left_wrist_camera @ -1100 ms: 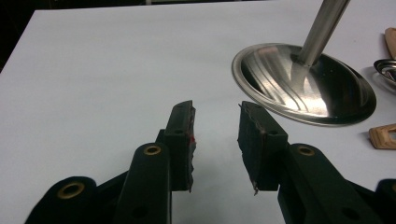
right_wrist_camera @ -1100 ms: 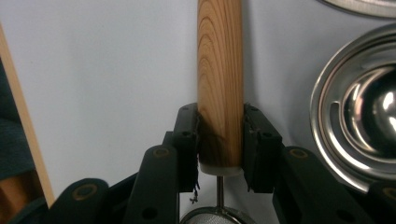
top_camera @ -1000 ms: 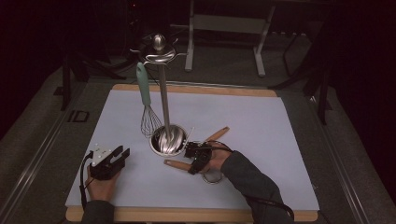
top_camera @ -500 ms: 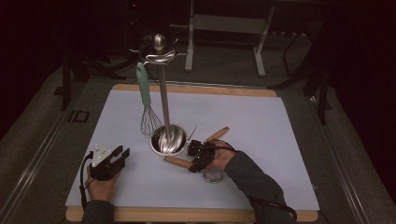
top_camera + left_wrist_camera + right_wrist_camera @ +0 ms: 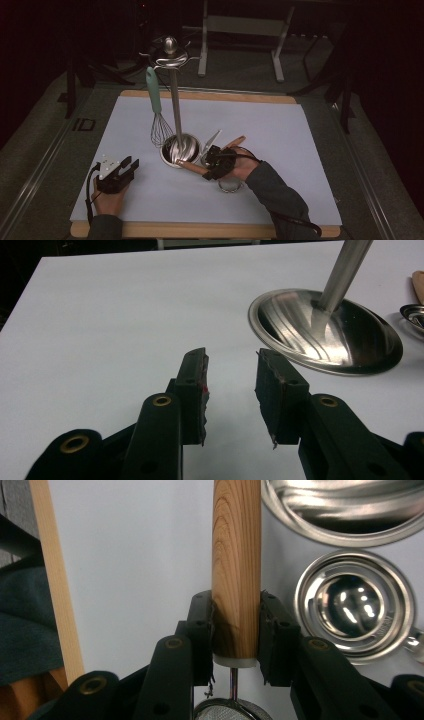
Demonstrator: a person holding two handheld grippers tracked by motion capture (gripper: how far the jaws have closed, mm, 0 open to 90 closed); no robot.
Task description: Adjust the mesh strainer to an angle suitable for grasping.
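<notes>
A: Right gripper [image 5: 235, 630], status?

B: Clamped on a wooden handle [image 5: 236, 560]. Both pads press its sides near the end w/ the white collar. A thin metal stem runs from that collar to a mesh strainer bowl [image 5: 232, 710] at the bottom edge of the right gripper view.

A: And from above?

B: Right gripper [image 5: 217, 162] sits just right of the rack base [image 5: 180, 150], near the front-middle of the white mat [image 5: 280, 135]. Handle [image 5: 192, 166] pokes out toward the left, close to the base. A metal ring [image 5: 230, 186] shows under the hand; can't tell from up there if it's the strainer.

A: Anything else nearby?

B: A steel measuring cup [image 5: 355, 607] lies on the mat just right of the handle, apart from it. Another wooden handle [image 5: 235, 142] and a metal utensil [image 5: 214, 139] lie just behind the gripper.

A: Left gripper [image 5: 230, 385]?

B: Jaws apart, nothing between them, low over the bare mat. It's at the front left [image 5: 120, 172], well apart from the base [image 5: 325, 332], pointing toward it.

A: The rack?

B: Upright pole [image 5: 175, 105], whisk [image 5: 157, 117] w/ a teal handle hanging off the top hooks.
</notes>
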